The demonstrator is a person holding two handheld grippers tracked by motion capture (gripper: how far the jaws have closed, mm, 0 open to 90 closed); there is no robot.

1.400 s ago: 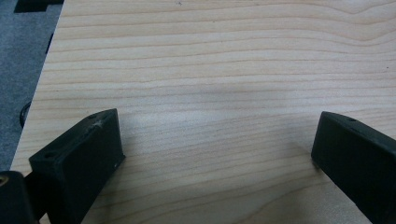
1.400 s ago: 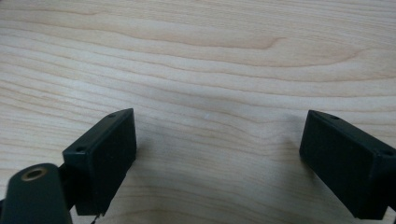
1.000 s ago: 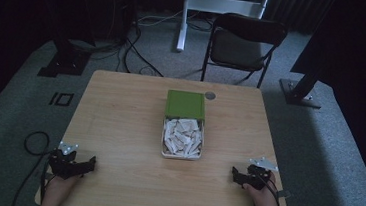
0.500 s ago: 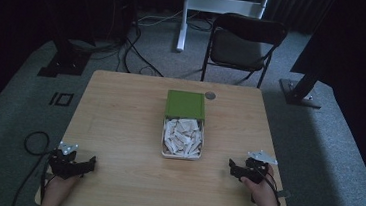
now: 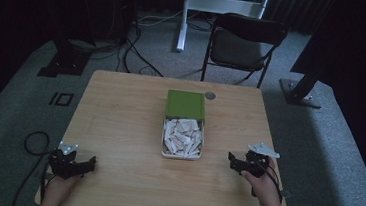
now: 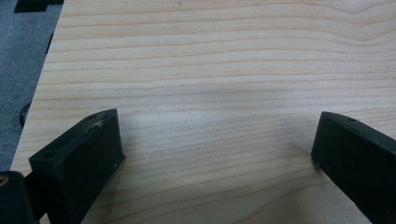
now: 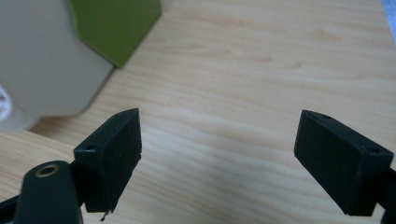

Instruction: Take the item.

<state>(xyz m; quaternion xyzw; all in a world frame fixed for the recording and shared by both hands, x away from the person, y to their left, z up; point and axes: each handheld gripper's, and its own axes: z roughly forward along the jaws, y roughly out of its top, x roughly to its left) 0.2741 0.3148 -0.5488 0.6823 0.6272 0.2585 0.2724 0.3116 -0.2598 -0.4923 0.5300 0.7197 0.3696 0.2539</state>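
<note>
A pale tin box (image 5: 164, 141) with several white packets (image 5: 183, 135) in it lies at the table's middle, its green lid (image 5: 185, 104) folded back on the far side. My left gripper (image 5: 89, 164) rests at the near left corner, jaws wide apart over bare wood (image 6: 215, 126). My right gripper (image 5: 232, 162) is at the near right, raised slightly and turned toward the box, open with nothing between the jaws. In the right gripper view the box wall (image 7: 46, 70) and green lid (image 7: 116, 23) sit at upper left, apart from the gripper (image 7: 217, 154).
A small round disc (image 5: 210, 95) lies near the table's far edge beside the lid. The wooden table (image 5: 120, 112) is bare around the box. A black folding chair (image 5: 244, 43) stands behind the table, with cables and stand bases on the grey carpet.
My right gripper has moved left and a little forward toward the box, lifting off the table. The left gripper has stayed where it was.
</note>
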